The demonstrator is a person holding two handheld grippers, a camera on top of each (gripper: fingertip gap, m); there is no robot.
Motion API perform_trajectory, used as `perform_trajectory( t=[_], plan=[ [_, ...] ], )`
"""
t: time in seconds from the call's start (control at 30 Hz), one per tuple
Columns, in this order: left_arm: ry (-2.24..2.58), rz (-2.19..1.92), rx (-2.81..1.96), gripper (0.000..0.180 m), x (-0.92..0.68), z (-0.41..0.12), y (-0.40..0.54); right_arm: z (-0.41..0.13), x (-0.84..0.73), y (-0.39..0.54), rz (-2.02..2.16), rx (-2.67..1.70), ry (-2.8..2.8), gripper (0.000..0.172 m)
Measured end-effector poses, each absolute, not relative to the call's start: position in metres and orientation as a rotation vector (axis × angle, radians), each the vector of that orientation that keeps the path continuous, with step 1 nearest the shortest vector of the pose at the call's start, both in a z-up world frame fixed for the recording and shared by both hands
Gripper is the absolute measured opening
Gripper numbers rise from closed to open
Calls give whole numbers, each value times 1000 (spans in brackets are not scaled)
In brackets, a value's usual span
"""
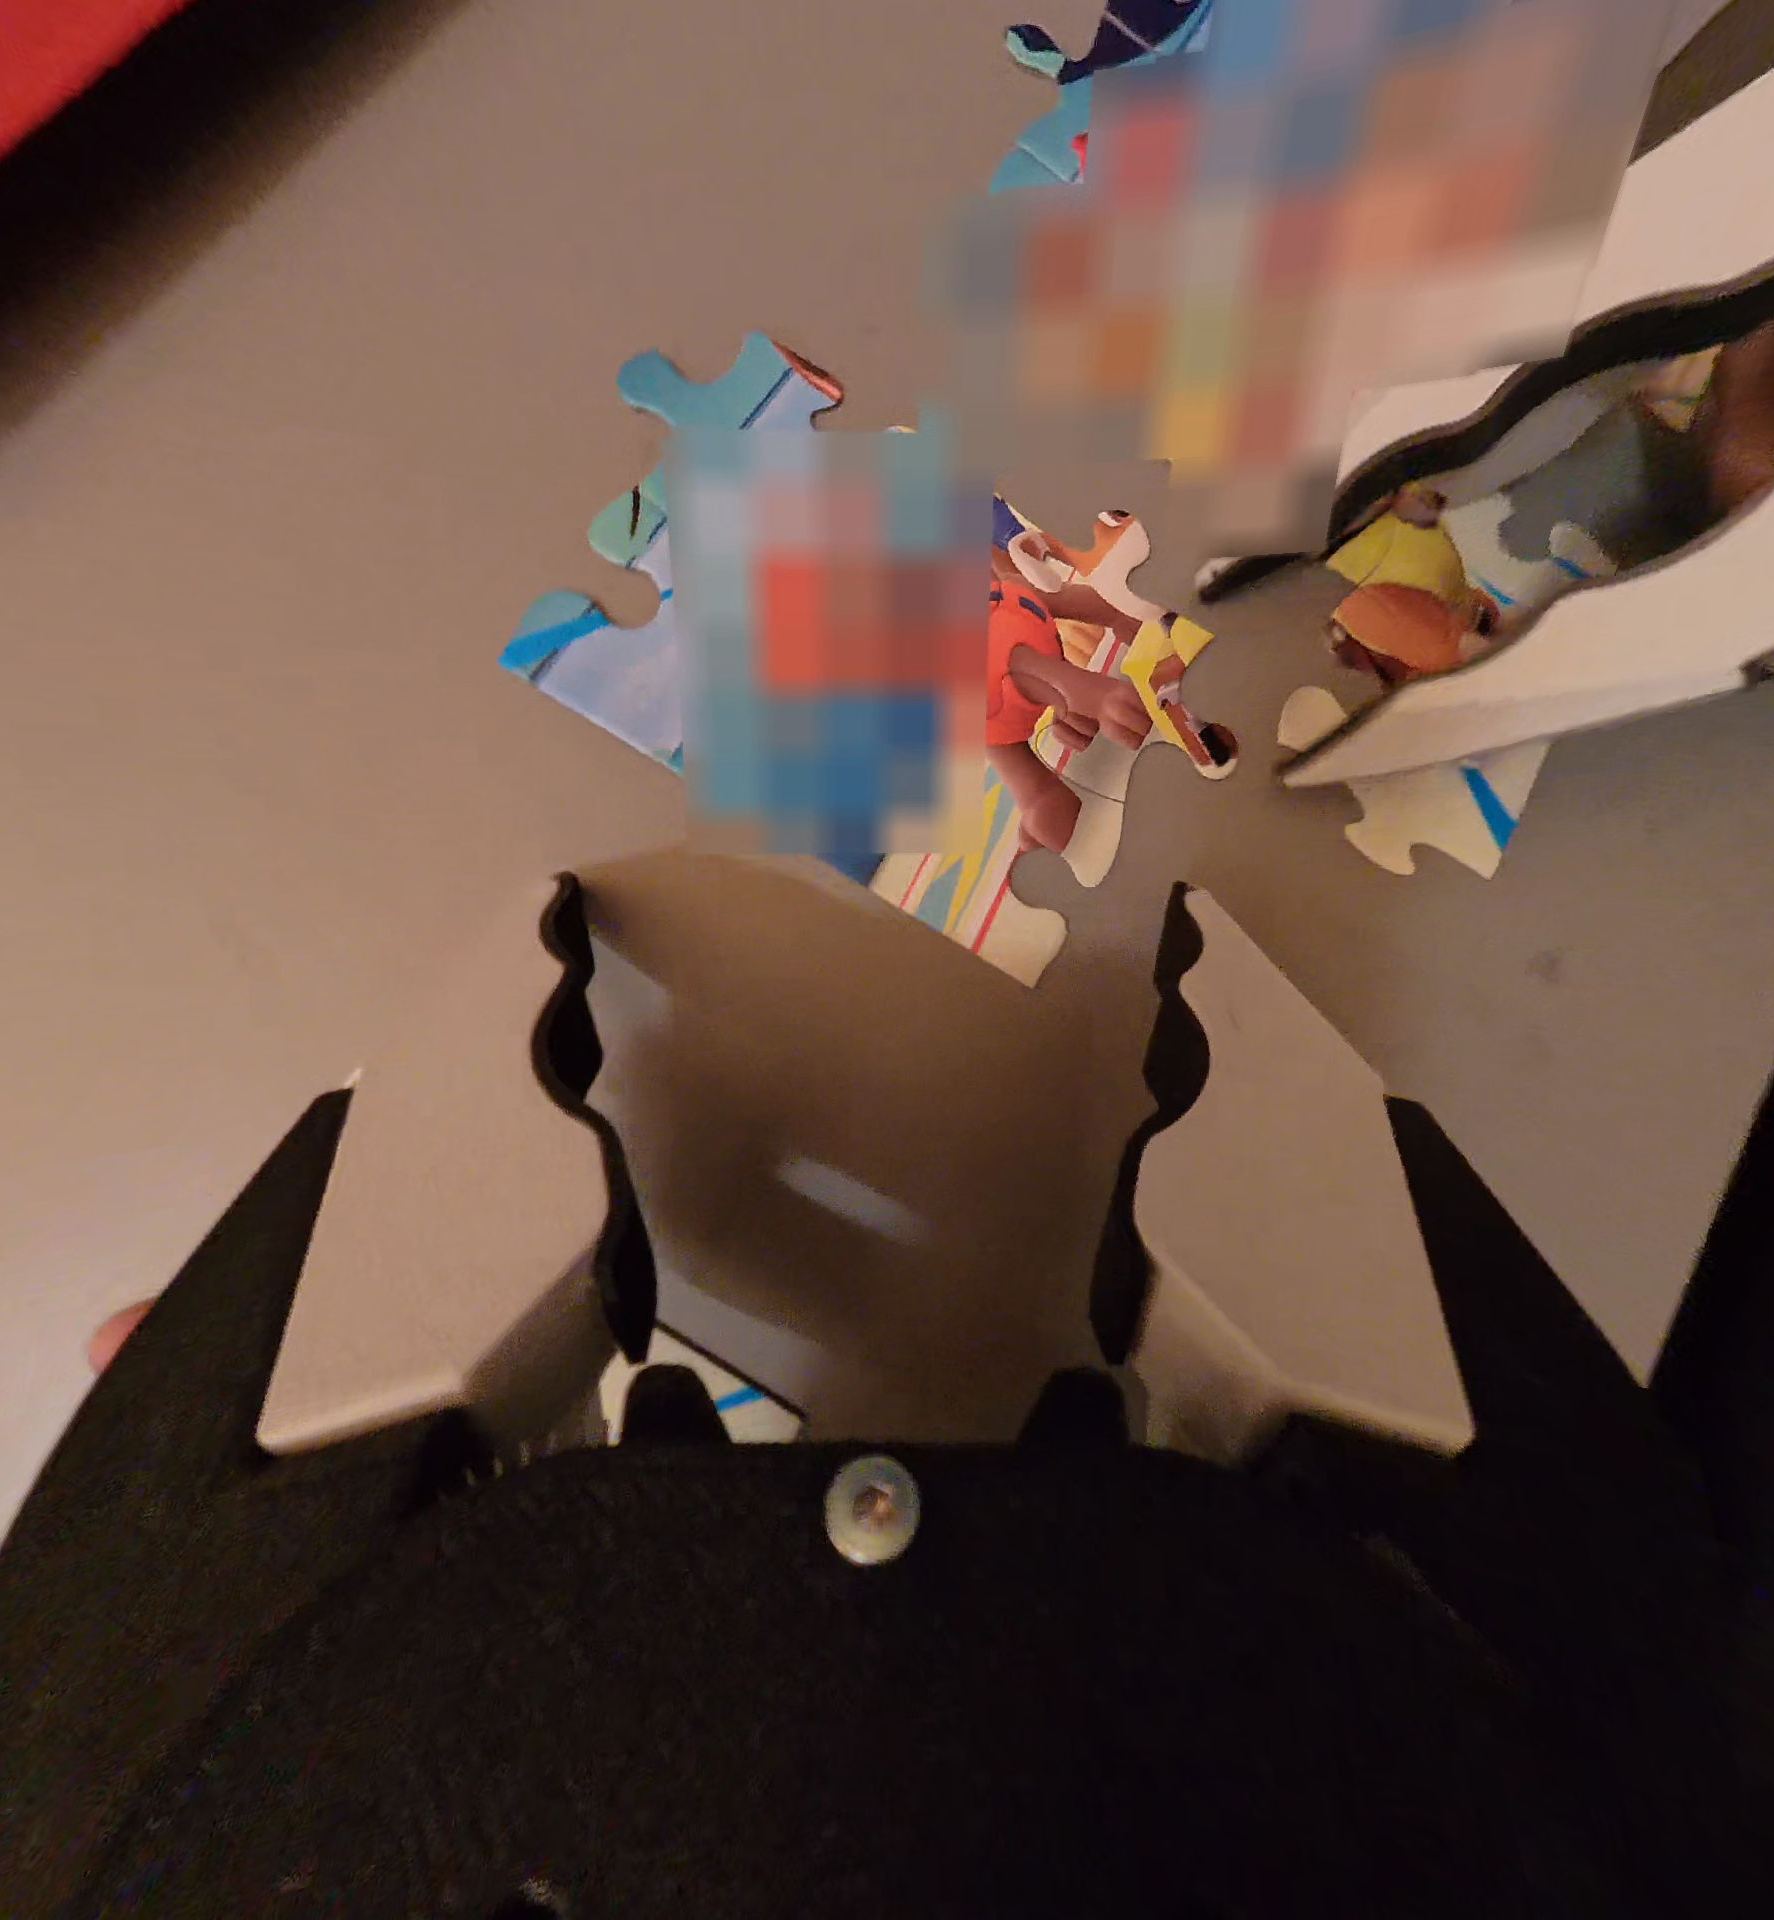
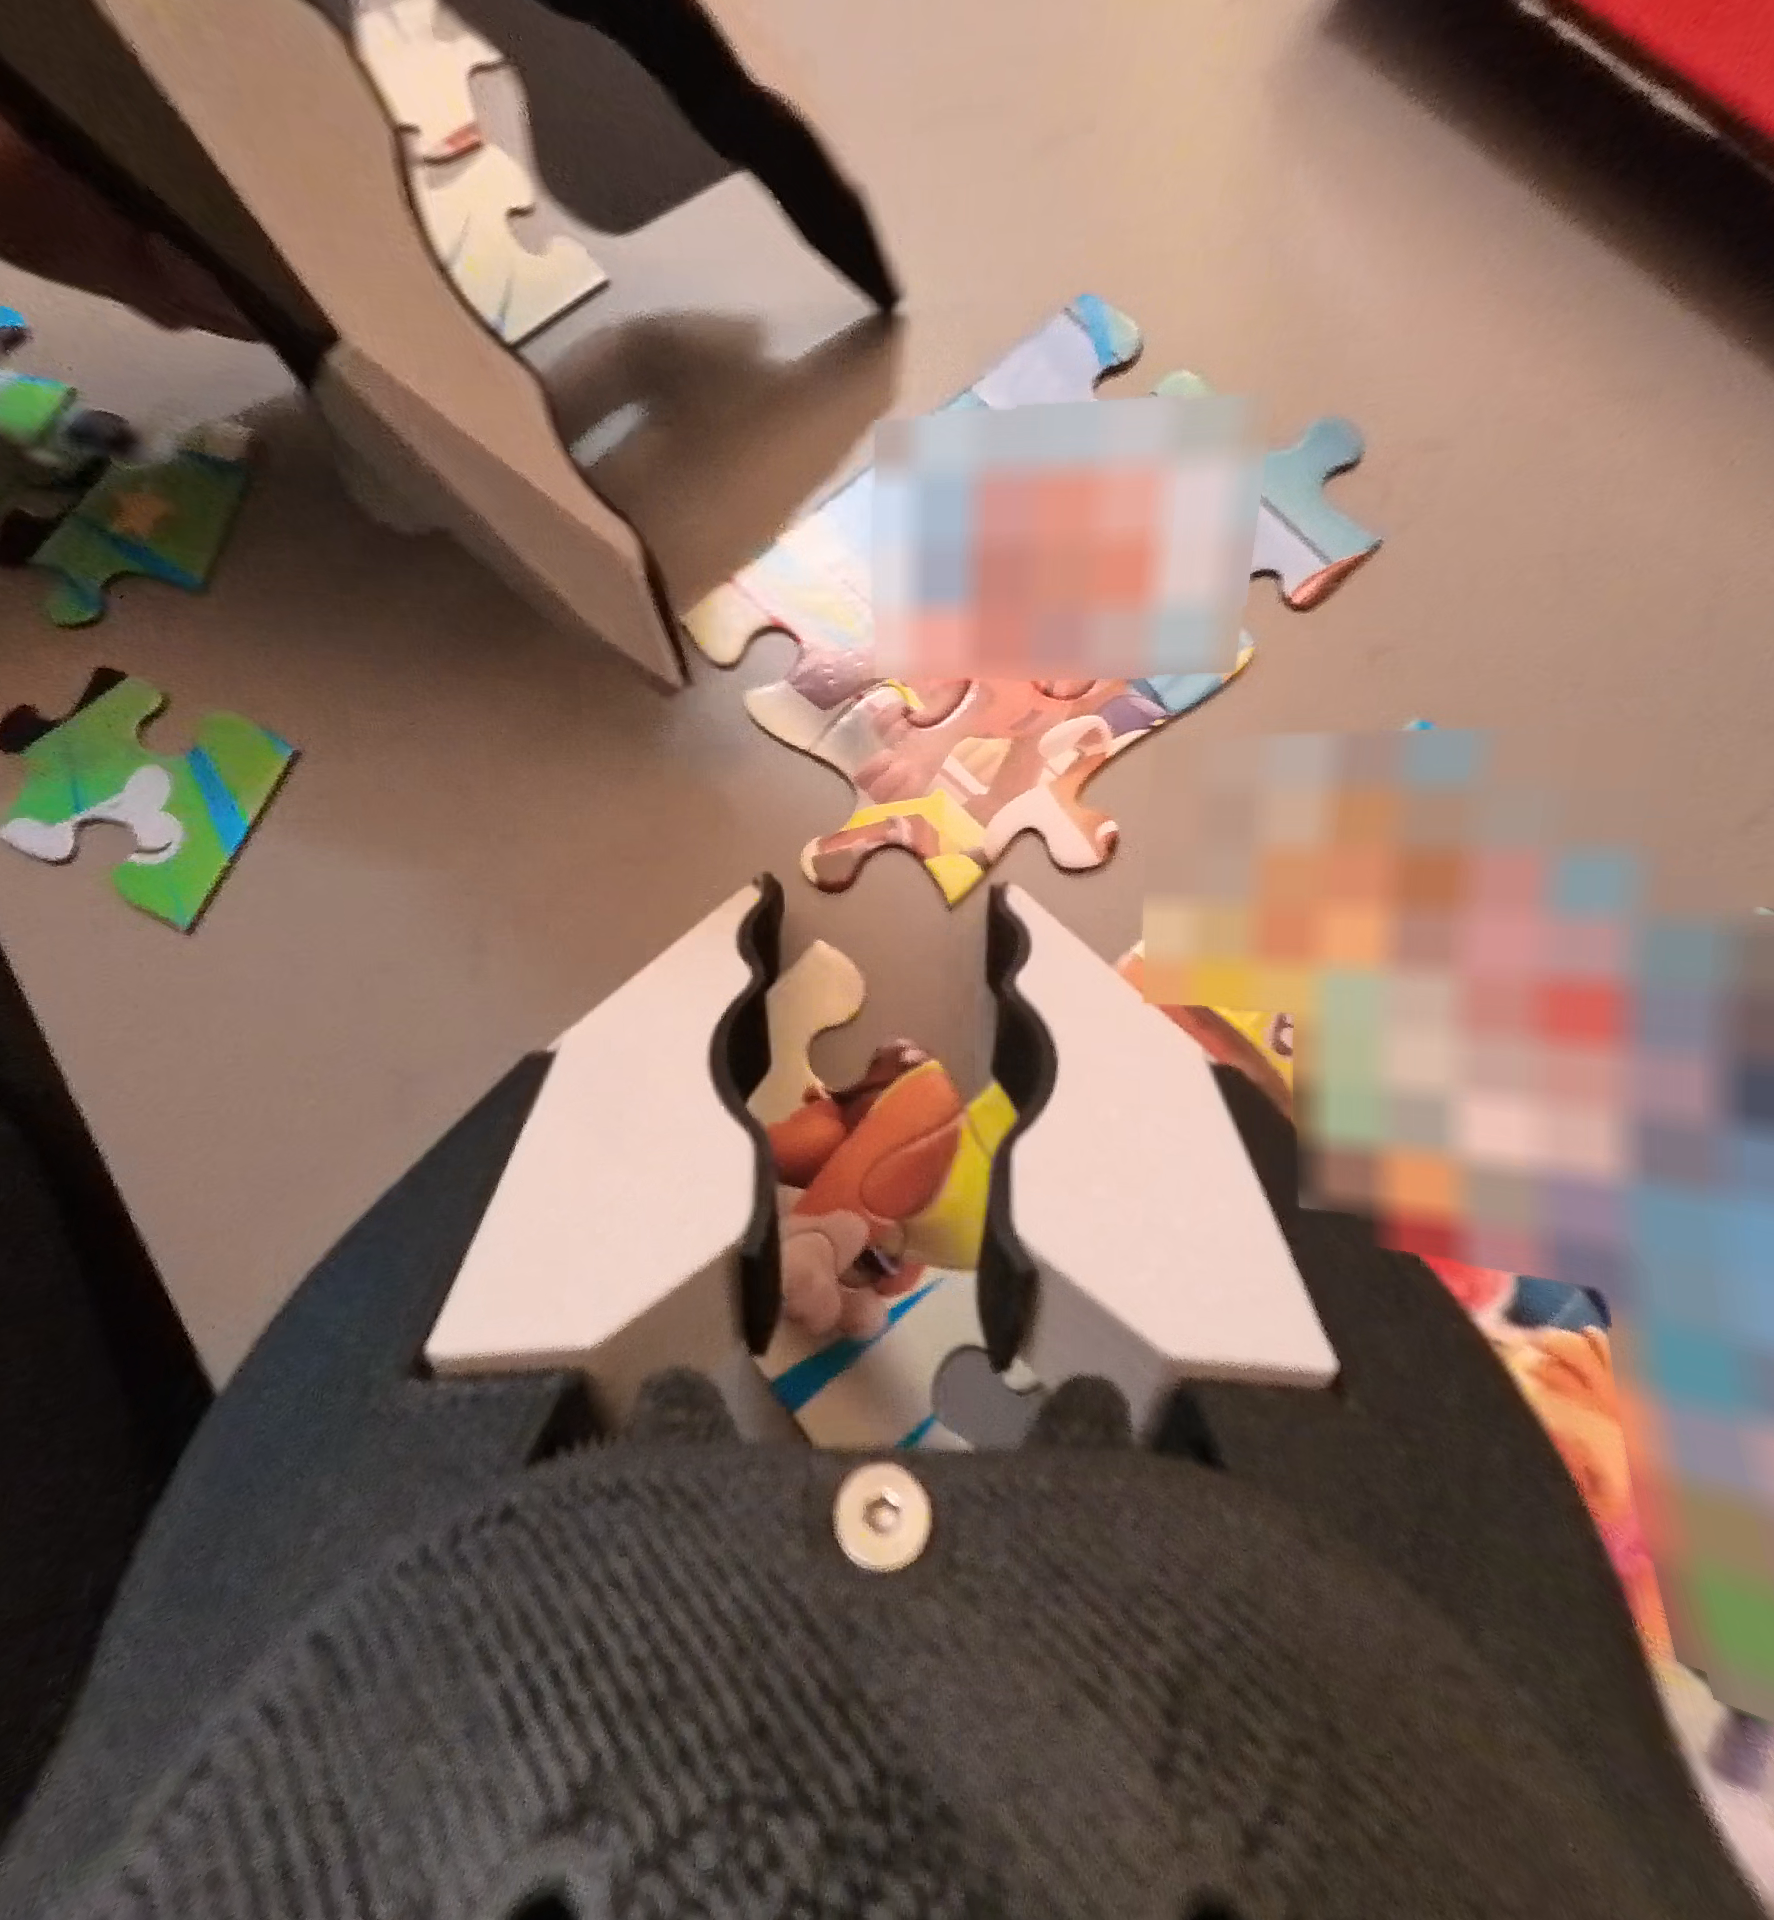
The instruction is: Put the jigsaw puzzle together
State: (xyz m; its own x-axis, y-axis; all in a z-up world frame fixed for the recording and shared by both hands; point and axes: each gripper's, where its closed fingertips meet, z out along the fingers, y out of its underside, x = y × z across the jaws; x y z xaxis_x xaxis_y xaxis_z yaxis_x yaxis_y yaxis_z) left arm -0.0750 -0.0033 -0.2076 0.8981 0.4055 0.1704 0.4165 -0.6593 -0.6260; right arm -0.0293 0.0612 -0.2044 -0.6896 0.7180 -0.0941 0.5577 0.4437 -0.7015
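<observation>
A flat cardboard jigsaw piece printed with an orange-and-yellow cartoon figure [image 2: 878,1164] was seen between the two white, black-padded fingers of the right tool [image 2: 883,914]. Its edges lay against both wavy pads, so it was gripped rather than loose, and its pale knob pointed towards the fingertips. In the left wrist view the same piece [image 1: 1413,608] was seen between the right tool's fingers, with its pale lower edge showing below them, just above the grey worktop [image 1: 239,727].

Just beyond the right tool's fingertips lay a small cluster of joined, colourful jigsaw pieces [image 2: 976,769], flat on the worktop and close to the held piece but apart from it. To the right of it a larger joined section of puzzle [image 2: 1548,1455] was spread, partly covered by mosaic patches.

The left tool [image 1: 867,894] was held with its fingers wide apart and nothing between them, low over the worktop at the near edge of the cluster [image 1: 1049,727]. In the right wrist view it [image 2: 758,488] was seen at the far left.

Loose green jigsaw pieces [image 2: 150,800] lay well apart on the left. A red surface [image 2: 1714,94] bordered the far right corner.
</observation>
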Motion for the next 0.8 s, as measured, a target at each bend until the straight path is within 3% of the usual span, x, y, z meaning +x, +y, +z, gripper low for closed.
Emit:
perform_trajectory(
  t=[0.23, 0.37, 0.7, 0.8],
  plan=[
    [-764, -50, -2256, 90, -66, -202, -8, -199, -47, 84, 1009, -1078, -2416, 30],
    [-763, -16, -2272, 85, -62, -204, -7, -192, -54, 80, 987, -744, -2525, 14],
    [-770, -4, -2249, 82, -56, -204, -5, -209, -61, 75, 854, -147, -2919, 17],
    [-770, -13, -2238, 82, -55, -203, -3, -210, -54, 67, 921, -92, -2987, 7]
  ],
)
